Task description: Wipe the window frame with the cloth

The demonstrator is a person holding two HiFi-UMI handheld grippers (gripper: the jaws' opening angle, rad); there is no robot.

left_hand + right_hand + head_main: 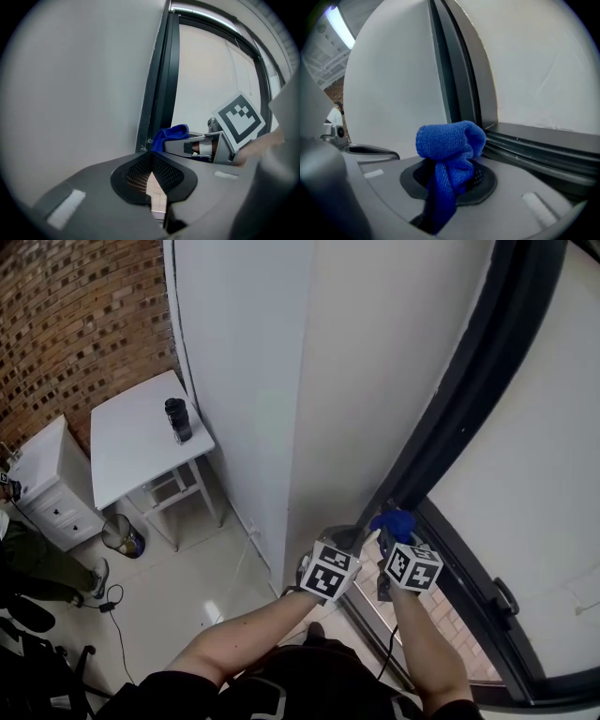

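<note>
Jaws of the right gripper [449, 177] are clamped on a blue cloth [450, 140]. Its bunched upper end bulges out past the tips, and a twisted tail runs back down between them. Jaws of the left gripper [151, 153] are together, tips meeting, with nothing between them. Each gripper carries a cube with black-and-white square markers, the only print that shows.

From the head view, both grippers are held side by side, the left just beside the right. The cloth sits at the low corner of the dark window frame [469, 381], where the upright meets a lower rail; whether it touches the frame cannot be told. A plain white wall [281, 381] runs beside the frame.

Further left stands a small white desk [127, 442] with a dark bottle [177, 419] upright on it, against a brick wall [75, 315].
</note>
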